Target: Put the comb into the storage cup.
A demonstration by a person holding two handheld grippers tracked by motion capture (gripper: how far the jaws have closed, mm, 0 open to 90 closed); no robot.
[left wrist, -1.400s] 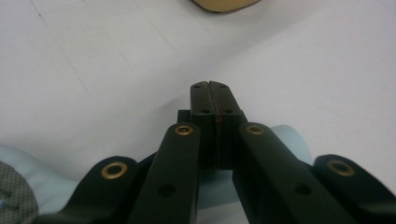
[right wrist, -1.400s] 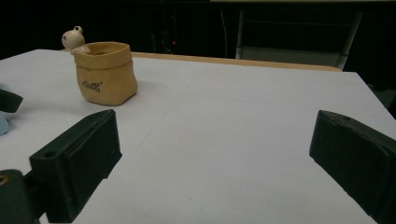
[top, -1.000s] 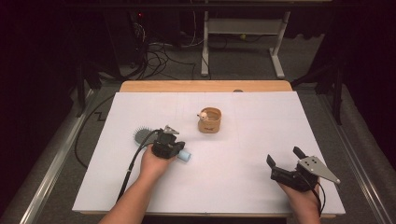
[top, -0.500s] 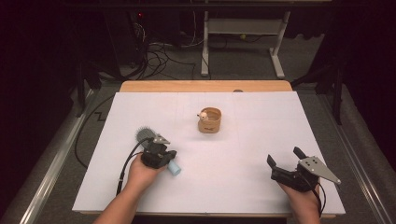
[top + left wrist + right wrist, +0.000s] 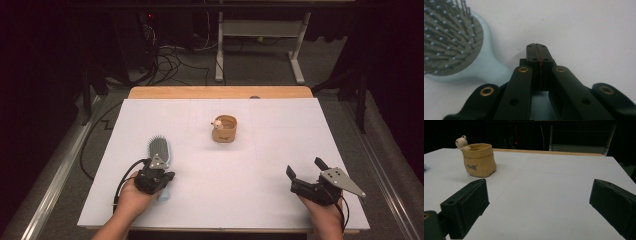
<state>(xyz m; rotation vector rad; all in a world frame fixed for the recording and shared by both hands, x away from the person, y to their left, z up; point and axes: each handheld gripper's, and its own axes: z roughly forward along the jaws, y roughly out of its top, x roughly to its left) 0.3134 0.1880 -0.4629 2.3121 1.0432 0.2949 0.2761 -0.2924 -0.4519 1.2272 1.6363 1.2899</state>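
- We see the left hand-held gripper (image 5: 159,176) at the near left of the white surface (image 5: 280,150), its jaws pressed together with nothing between them; in the left gripper view (image 5: 537,51) the tips meet flat just beside the neck of the light-blue hairbrush (image 5: 456,42), not on it.
- The brush (image 5: 159,150) lies bristles up, its handle running back under the left hand (image 5: 132,197). We judge that a push from the closed tips could slide or spin it instead of catching it.
- The right hand-held gripper (image 5: 306,176) rests at the near right, jaws wide apart and empty (image 5: 536,205).
- Farther off, mid-surface, stands the tan sack-shaped pot (image 5: 224,129) with a small frog figure (image 5: 462,141) on its rim; it looks light, so a careless sweep could tip it.
- Compared with a second ago, the left hand has drawn back toward the near edge and the brush now points away from us, its head fully exposed. The right hand-held gripper and the pot have not moved.
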